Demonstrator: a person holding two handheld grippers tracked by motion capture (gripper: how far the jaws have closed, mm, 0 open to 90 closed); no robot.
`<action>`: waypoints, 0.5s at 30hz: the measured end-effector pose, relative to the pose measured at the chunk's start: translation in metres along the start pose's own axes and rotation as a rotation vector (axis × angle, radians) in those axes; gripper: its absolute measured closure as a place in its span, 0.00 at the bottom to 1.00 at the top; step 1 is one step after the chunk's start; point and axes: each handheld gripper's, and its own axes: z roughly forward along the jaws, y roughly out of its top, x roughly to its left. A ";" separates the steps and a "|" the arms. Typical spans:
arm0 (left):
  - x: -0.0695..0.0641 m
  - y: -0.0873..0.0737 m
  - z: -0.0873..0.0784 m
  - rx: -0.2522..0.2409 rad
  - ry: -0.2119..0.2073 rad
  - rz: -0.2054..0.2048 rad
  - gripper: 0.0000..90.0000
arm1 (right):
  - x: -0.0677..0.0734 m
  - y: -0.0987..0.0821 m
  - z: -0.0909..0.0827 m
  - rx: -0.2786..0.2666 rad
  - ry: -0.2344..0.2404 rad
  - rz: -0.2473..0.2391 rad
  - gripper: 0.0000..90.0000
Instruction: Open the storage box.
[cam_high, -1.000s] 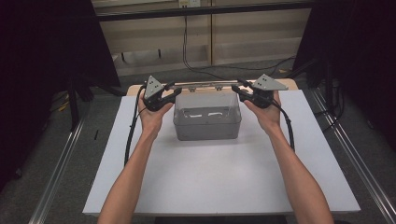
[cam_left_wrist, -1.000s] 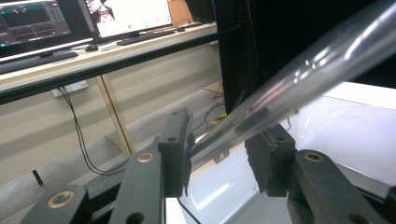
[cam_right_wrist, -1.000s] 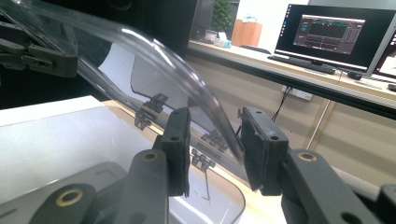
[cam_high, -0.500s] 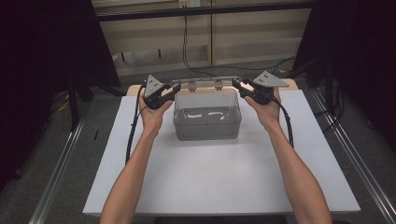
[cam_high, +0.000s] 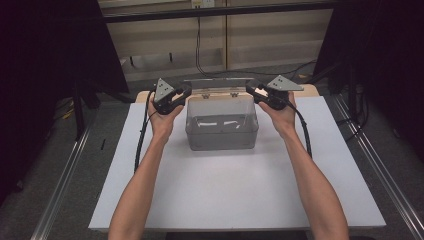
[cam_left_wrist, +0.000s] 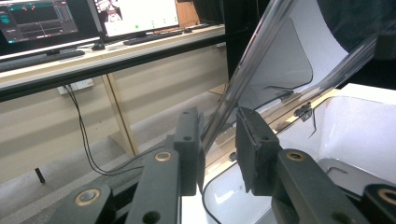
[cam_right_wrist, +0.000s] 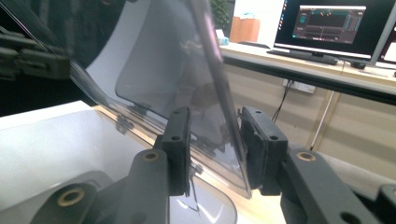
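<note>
A clear plastic box (cam_high: 222, 123) stood on the white table (cam_high: 235, 195), a little toward twelve o'clock from the table's middle, its hinged clear lid (cam_high: 217, 84) raised along the far rim. In the high view the left gripper (cam_high: 186, 93) sat at about ten o'clock from the box, at the lid's left end, and the right gripper (cam_high: 248, 88) at about two o'clock, at the lid's right end, each held in a hand with the forearm reaching in from six o'clock. In the left gripper view the lid's edge (cam_left_wrist: 243, 79) ran tilted up toward one o'clock between the two black jaws; it lay against the left jaw, while a narrow gap showed beside the right jaw, so the jaws were partly apart around the lid and not clamped. In the right gripper view the lid's edge (cam_right_wrist: 219, 84) likewise passed between the jaws, close to the right jaw, with a gap on the left side. The box's white interior (cam_left_wrist: 355, 135) and a hinge (cam_left_wrist: 302, 110) showed at three o'clock in the left gripper view. Monitors (cam_right_wrist: 334, 25) stood on a desk beyond the table.
</note>
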 end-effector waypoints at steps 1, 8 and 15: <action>0.000 0.000 0.000 -0.001 0.000 -0.007 0.79 | -0.001 -0.003 0.002 0.007 -0.002 0.004 0.71; 0.003 -0.003 0.003 -0.007 0.004 -0.028 0.82 | -0.010 -0.015 0.011 0.036 -0.012 0.026 0.74; 0.003 -0.008 0.009 0.009 0.019 -0.030 0.81 | -0.013 -0.015 0.016 0.049 -0.018 0.011 0.77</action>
